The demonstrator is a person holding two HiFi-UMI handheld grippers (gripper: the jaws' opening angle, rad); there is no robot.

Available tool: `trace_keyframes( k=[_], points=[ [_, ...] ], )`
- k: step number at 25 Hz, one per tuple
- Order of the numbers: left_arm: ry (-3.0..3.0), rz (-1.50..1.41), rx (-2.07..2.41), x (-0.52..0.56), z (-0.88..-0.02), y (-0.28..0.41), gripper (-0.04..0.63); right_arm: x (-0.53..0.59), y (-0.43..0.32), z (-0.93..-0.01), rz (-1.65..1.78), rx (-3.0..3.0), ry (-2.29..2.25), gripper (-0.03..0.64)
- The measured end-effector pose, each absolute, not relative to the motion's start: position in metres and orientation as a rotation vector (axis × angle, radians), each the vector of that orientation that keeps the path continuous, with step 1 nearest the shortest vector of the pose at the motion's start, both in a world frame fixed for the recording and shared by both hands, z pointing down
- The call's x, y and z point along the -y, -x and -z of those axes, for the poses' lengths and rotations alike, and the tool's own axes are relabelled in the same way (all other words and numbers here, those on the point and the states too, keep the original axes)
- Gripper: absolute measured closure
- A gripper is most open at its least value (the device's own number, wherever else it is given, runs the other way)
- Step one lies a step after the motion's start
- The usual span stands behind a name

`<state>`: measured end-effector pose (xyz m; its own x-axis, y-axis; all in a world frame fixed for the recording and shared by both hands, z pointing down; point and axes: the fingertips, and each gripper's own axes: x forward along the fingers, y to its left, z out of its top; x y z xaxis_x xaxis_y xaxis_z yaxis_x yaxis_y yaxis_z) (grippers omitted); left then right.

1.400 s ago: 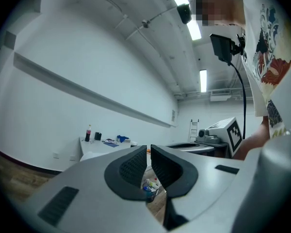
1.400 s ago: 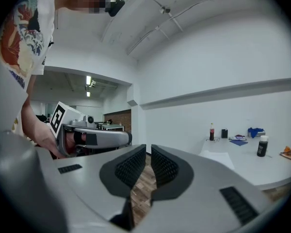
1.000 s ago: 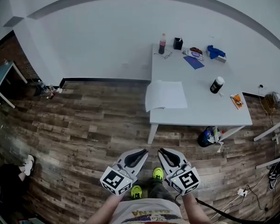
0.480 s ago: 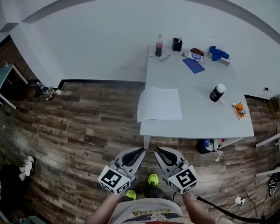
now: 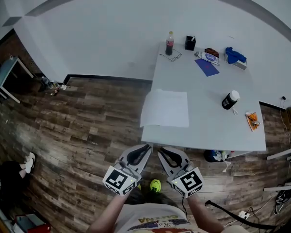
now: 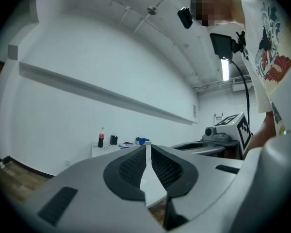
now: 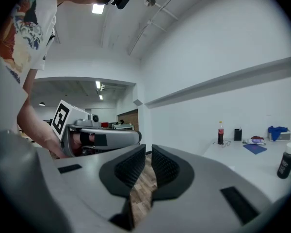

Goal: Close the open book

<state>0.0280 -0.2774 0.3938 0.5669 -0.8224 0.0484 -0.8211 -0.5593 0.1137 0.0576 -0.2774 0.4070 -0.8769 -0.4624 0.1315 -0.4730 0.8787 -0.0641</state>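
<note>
The open book (image 5: 165, 108) lies flat with white pages up near the front left corner of the white table (image 5: 203, 139). Both grippers hang side by side over the wooden floor, just short of the table's front edge and pointing level at it. My left gripper (image 5: 149, 146) (image 6: 148, 145) has its jaws together with nothing held. Beside it, the right gripper (image 5: 160, 150) (image 7: 149, 148) also stands shut and empty. Neither touches the book. From the right gripper view the left gripper (image 7: 136, 137) shows alongside.
Farther back on the table stand a cola bottle (image 5: 169, 43), a black cup (image 5: 189, 43), glasses (image 5: 170, 57), a blue notebook (image 5: 207, 67), a blue cloth (image 5: 235, 55) and a white-capped black bottle (image 5: 229, 100). A bag (image 5: 216, 155) sits under the table. Cables lie at the right.
Both grippers have moved forward together toward the table, which now lies closer below me. Their jaws have stayed together.
</note>
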Motion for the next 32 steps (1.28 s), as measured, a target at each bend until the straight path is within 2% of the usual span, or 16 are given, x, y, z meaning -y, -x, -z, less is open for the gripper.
trace_keyframes(
  k=[8, 12, 16, 22, 32],
  points=[
    [-2.684, -0.047, 1.408, 0.311, -0.413, -0.009, 0.58, 0.318, -0.04, -0.424, -0.162, 2.898, -0.778, 0.591],
    [-2.662, -0.079, 1.378, 0.336, -0.432, 0.004, 0.55, 0.344, -0.029, -0.437, -0.172, 2.845, -0.83, 0.589],
    [-2.662, -0.116, 1.33, 0.359, -0.449, 0.017, 0.502, 0.368, -0.011, -0.452, -0.196, 2.791, -0.835, 0.523],
    [-2.659, -0.113, 1.311, 0.396, -0.469, 0.053, 0.468, 0.407, 0.023, -0.471, -0.189, 2.719, -0.878, 0.523],
    [-2.665, -0.246, 1.186, 0.437, -0.543, 0.084, 0.454, 0.456, 0.045, -0.516, -0.242, 2.622, -0.934, 0.523]
  ],
)
